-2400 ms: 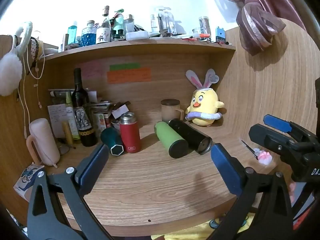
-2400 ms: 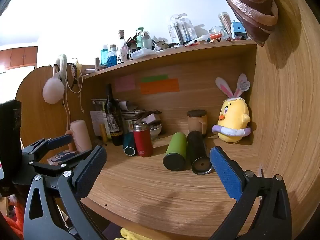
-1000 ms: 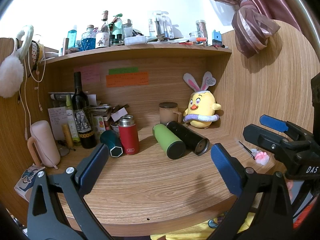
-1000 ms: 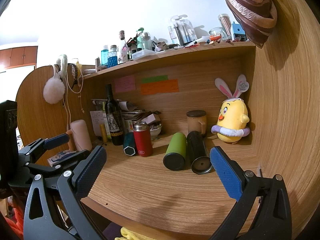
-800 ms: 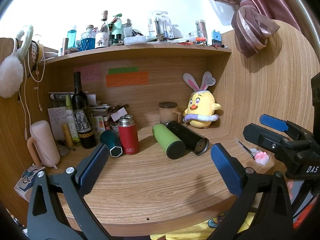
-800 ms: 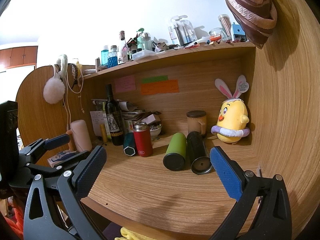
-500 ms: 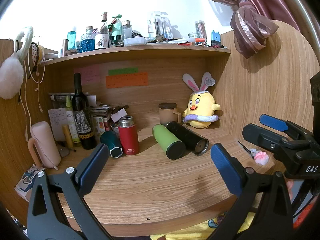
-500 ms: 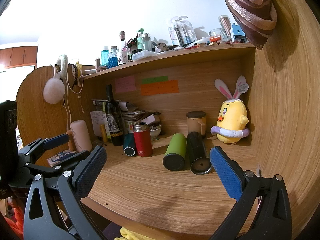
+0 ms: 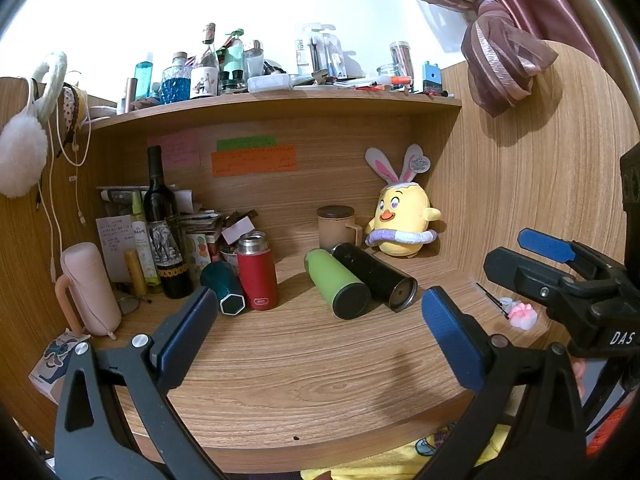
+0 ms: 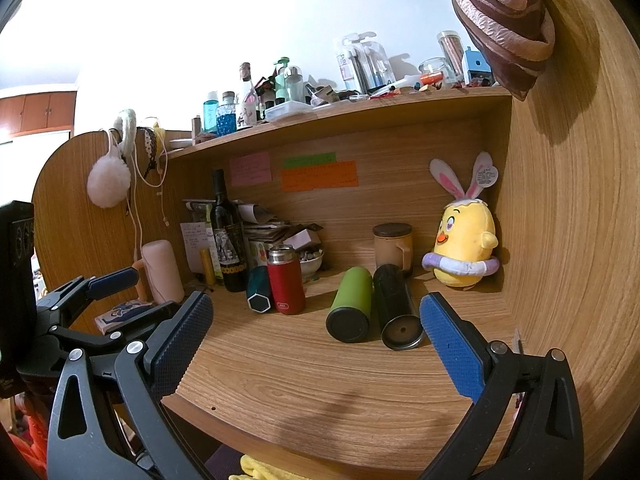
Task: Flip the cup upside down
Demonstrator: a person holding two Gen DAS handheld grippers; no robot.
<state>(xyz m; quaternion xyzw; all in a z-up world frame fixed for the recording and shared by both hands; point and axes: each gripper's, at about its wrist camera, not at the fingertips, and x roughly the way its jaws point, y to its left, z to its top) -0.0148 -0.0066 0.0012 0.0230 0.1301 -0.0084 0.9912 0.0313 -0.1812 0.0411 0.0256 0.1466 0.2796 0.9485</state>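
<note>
A green cup [image 9: 335, 283] and a black cup [image 9: 375, 276] lie on their sides side by side on the wooden desk [image 9: 300, 364]; they also show in the right wrist view as the green cup [image 10: 351, 305] and black cup [image 10: 395, 306]. A red cup [image 9: 257, 270] stands upright, with a dark teal cup [image 9: 224, 293] lying against it. My left gripper [image 9: 316, 326] is open and empty, well in front of them. My right gripper [image 10: 316, 328] is open and empty too, also seen in the left wrist view [image 9: 532, 258].
A brown mug with a lid [image 9: 338, 225], a yellow chick plush [image 9: 402, 218], a wine bottle [image 9: 164, 232] and a pink bottle [image 9: 89, 288] stand along the back. A small pink item [image 9: 522, 314] lies at right. A cluttered shelf [image 9: 280, 98] runs above.
Both grippers have stayed open and almost still; the left wrist view has drifted slightly back from the cups. Nothing on the desk has moved.
</note>
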